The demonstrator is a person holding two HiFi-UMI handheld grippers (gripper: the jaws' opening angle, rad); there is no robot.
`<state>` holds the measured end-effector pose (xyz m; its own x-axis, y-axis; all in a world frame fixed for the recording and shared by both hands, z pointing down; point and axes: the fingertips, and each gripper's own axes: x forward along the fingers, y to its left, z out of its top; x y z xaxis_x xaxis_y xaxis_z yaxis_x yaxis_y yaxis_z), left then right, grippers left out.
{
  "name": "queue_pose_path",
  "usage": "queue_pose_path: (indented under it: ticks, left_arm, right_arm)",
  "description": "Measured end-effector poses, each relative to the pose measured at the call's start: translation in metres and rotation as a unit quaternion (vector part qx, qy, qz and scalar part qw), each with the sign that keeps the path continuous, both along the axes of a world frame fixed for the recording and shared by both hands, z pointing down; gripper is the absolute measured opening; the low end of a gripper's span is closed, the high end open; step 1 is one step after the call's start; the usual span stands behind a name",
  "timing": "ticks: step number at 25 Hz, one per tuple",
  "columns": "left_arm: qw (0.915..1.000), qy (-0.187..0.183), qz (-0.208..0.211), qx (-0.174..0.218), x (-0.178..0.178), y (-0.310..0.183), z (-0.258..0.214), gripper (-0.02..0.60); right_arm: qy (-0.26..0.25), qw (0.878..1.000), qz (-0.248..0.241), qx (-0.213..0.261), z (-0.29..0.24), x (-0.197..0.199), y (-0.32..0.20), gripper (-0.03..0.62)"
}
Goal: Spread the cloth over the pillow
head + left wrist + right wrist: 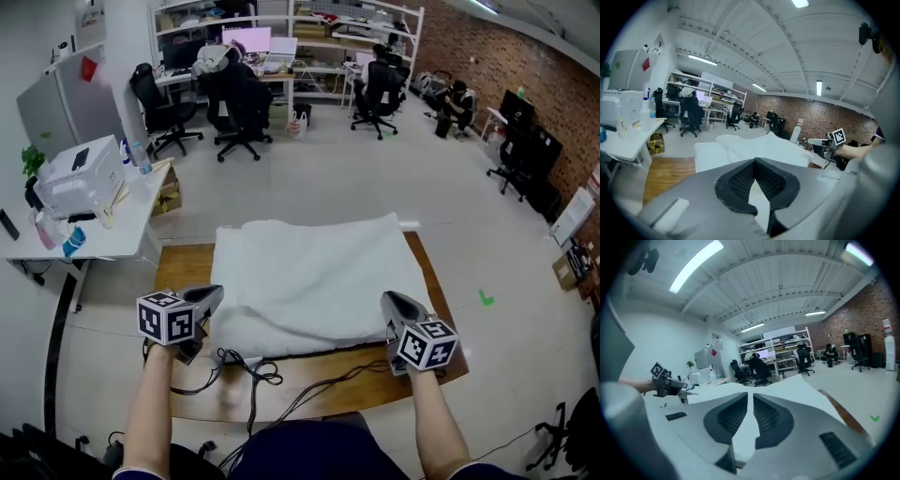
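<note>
Head view: the white cloth (319, 272) is seen spread over a bulge on the wooden table (183, 267). Its near corners are pinched in the closed fingers of the left gripper (214, 298) and the right gripper (392, 305).

Cloth (314, 272) on the table (183, 267); desk (122, 239) with a printer (80, 178) to the left; office chairs (239, 103) and shelves (309, 28) behind

White cloth (314, 272) lies rumpled across the wooden table (183, 267), covering most of its top; its far edge is wavy, with one far corner peaked; the left gripper (214, 298) and right gripper (392, 302) pinch its near corners; the pillow (291, 343) I see only as a soft white bulk beneath.
</note>
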<state>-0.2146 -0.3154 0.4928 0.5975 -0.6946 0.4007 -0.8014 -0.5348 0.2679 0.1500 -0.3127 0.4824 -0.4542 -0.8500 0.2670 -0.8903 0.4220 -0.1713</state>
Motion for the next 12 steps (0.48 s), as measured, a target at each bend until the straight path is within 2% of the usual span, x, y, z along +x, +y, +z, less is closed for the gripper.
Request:
queue_pose_path:
  ticks: [5,12]
  left_arm:
    - [0.9989,0.005,-0.045,-0.005,-0.013,0.009,0.009,0.002]
    - [0.9963,0.029,-0.080,-0.015,-0.023,0.027,0.020,0.002]
  right_arm:
    - [0.012,0.994,-0.107,0.007,-0.005,-0.094,-0.004,0.049]
    - [0.032,0.970,-0.240,0.027,-0.016,-0.220,0.008,0.049]
